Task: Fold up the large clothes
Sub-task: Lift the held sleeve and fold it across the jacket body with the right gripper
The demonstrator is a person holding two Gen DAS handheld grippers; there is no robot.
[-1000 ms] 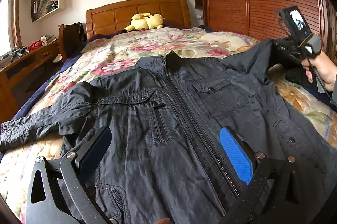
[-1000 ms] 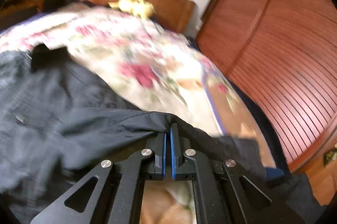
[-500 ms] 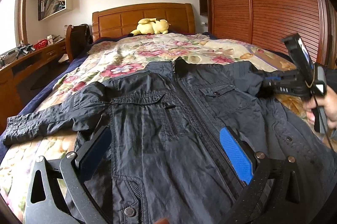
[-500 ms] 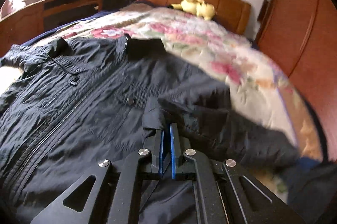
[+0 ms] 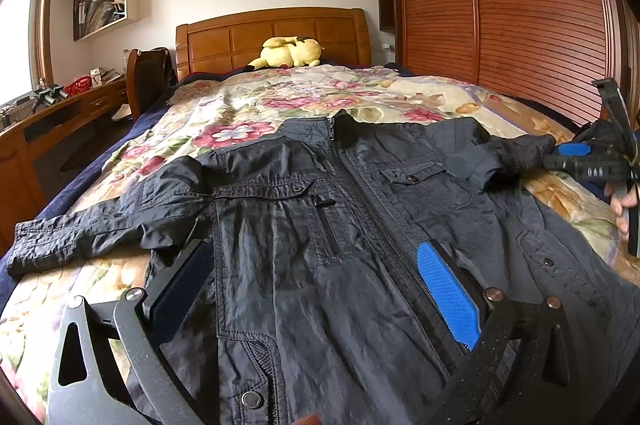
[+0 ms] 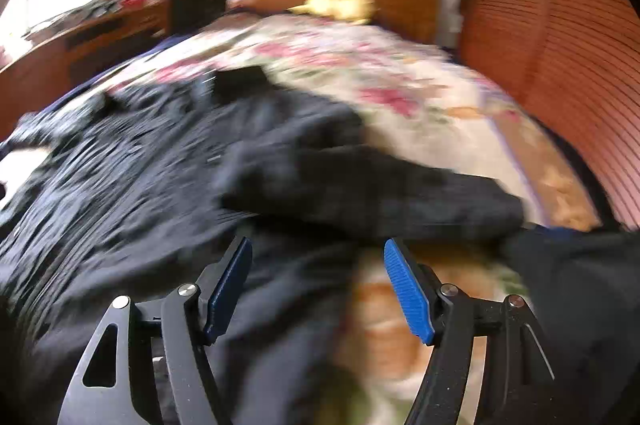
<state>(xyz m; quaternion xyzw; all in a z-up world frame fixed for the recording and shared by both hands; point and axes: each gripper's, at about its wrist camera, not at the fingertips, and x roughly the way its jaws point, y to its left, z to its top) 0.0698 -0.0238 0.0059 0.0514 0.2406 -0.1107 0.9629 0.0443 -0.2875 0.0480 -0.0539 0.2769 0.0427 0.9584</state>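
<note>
The right gripper (image 6: 318, 289) has its fingers wide and empty, low in the frame beside the folded sleeve (image 6: 372, 193). The left gripper (image 5: 316, 301) is wide too, probably steadying the jacket (image 5: 320, 225) spread on the bed (image 5: 280, 97).

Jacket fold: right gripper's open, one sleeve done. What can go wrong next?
1. The right sleeve lies bunched near the shoulder, so it may slide back.
2. The left sleeve sprawls out unfolded, leaving the fold lopsided.
3. The left gripper hangs open over the jacket zipper; a grab there may pinch the wrong layer.
</note>
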